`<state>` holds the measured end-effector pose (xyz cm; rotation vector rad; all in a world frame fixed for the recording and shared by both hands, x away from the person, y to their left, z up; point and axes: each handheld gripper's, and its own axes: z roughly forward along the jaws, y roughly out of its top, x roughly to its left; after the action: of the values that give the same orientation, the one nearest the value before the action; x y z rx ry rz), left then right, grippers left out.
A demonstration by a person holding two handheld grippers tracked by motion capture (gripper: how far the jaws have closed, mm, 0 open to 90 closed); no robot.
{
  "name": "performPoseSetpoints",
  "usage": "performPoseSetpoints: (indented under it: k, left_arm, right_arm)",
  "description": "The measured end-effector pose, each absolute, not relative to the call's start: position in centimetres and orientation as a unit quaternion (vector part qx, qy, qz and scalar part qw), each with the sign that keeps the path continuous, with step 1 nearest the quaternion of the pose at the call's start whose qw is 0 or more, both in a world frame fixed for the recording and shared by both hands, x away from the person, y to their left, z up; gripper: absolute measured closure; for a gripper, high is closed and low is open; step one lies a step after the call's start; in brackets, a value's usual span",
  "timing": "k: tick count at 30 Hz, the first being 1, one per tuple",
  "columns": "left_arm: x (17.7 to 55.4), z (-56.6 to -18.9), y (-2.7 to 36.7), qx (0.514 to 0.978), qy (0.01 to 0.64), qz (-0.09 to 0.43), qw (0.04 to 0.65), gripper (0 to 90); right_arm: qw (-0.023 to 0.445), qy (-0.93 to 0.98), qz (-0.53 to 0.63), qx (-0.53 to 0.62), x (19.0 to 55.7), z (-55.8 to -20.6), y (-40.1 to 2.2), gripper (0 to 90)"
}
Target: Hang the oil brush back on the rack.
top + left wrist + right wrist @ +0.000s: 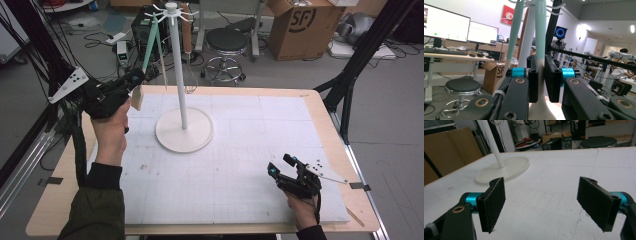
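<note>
a workshop floor with a black stool (226, 41) and a cardboard box (305, 25) lies behind the white tabletop (240, 165) in the high view, where a white rack (183, 120) stands at centre. at upper left the left gripper (134, 76) pinches a mint-handled utensil (150, 47) hanging from the rack's top. at lower right the right gripper (280, 166) rests spread.

left gripper view: pads pressed on the utensil's handle (540, 37).

right gripper view: jaws wide apart above bare tabletop (544, 192).
</note>
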<state>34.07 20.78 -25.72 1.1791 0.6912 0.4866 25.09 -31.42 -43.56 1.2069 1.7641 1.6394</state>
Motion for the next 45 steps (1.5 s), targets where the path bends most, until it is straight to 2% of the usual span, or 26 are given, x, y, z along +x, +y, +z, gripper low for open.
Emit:
performPoseSetpoints:
  k: [1,2,3,7,12,16,22,30,39,45]
  left_arm:
    - [34.2,-25.8,20.8,0.538,0.321,0.218,0.749,79.0]
    - [34.3,-25.8,20.9,0.536,0.332,0.216,0.745,63.7]
    - [34.4,-25.9,21.0,0.541,0.344,0.211,0.738,52.6]
    - [33.8,-27.0,21.3,0.555,0.345,0.229,0.722,39.6]
    - [32.6,-28.7,22.0,0.564,0.326,0.243,0.719,33.3]
    - [32.1,-29.8,22.9,0.571,0.32,0.227,0.721,23.7]
    - [30.9,-31.8,23.4,0.58,0.315,0.226,0.716,23.0]
    - [30.1,-34.4,22.8,0.617,0.303,0.219,0.693,21.7]
    - [28.7,-36.3,23.2,0.601,0.306,0.219,0.705,21.7]
    - [27.6,-38.5,23.6,0.612,0.32,0.209,0.692,21.7]
  right_arm:
    - [0.221,0.637,0.594,0.438,25.1,-43.5,-31.4,22.2]
    - [0.22,0.638,0.594,0.438,25.0,-43.5,-31.4,22.3]
    - [0.223,0.638,0.594,0.437,25.0,-43.6,-31.5,22.2]
    - [0.221,0.638,0.593,0.438,24.8,-43.5,-31.6,22.2]
    - [0.22,0.641,0.592,0.437,24.7,-43.5,-31.4,20.5]
    - [0.22,0.643,0.592,0.433,24.7,-43.5,-31.2,18.1]
    - [0.214,0.649,0.59,0.429,25.0,-43.7,-30.8,17.2]
    - [0.217,0.65,0.593,0.424,25.0,-43.6,-30.6,17.2]
    - [0.22,0.649,0.591,0.425,24.6,-43.4,-30.6,17.2]
    - [0.222,0.652,0.592,0.418,24.6,-43.2,-30.0,17.2]
